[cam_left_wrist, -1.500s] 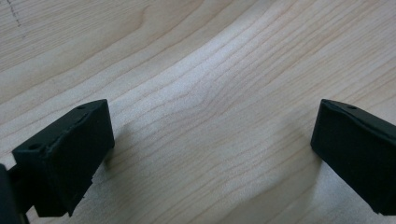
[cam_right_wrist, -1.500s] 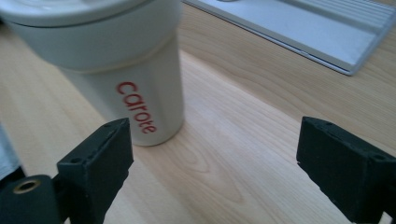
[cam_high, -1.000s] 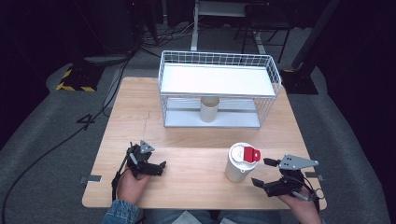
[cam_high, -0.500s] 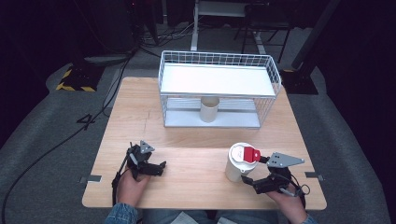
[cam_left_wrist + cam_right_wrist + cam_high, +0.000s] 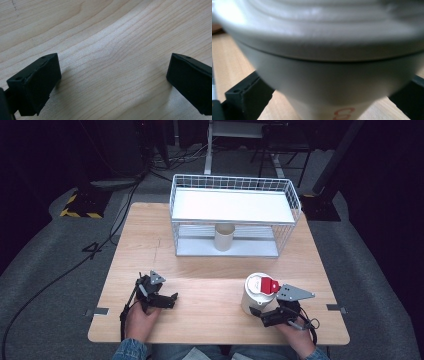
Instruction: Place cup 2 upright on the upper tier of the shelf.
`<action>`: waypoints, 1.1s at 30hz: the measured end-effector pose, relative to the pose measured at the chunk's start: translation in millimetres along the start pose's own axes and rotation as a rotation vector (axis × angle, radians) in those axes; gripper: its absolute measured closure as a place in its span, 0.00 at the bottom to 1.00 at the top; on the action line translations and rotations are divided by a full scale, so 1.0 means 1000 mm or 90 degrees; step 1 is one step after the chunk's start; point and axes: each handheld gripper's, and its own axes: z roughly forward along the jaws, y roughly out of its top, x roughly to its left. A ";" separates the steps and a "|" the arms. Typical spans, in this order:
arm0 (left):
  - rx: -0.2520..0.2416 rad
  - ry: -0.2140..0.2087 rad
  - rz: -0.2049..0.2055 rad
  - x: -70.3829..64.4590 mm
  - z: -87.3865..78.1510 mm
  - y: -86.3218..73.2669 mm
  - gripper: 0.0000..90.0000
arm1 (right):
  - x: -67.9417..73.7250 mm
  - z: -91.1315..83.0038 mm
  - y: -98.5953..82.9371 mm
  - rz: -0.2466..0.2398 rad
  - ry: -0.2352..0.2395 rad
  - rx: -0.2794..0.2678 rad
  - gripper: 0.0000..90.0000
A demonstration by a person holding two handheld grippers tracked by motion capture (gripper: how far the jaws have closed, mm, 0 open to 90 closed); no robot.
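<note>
The right claw (image 5: 261,312) is spread around the cup (image 5: 256,294), not yet gripping; the left claw (image 5: 170,297), well apart from the cup, lies open.

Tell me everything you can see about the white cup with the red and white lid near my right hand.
The white paper-like cup with the red and white lid stands upright on the light wooden table, near its front edge. Its wall tapers downward under a ridged white lid rim, with red lettering low on the side. The right tool has a black jaw on each side of it; actual contact cannot be told.
</note>
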 end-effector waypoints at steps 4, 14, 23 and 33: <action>0.000 0.000 0.000 0.000 0.000 0.000 0.00 | 0.000 0.007 -0.004 0.004 -0.031 -0.017 0.00; 0.000 0.000 0.000 0.000 0.000 0.000 0.00 | 0.005 0.016 -0.008 -0.006 -0.027 -0.046 0.11; 0.000 0.000 0.000 0.000 0.000 0.000 0.00 | 0.005 0.015 -0.008 -0.013 -0.032 -0.042 0.13; 0.000 0.000 0.000 0.000 0.000 0.000 0.00 | 0.005 0.015 -0.006 -0.014 -0.029 -0.036 0.13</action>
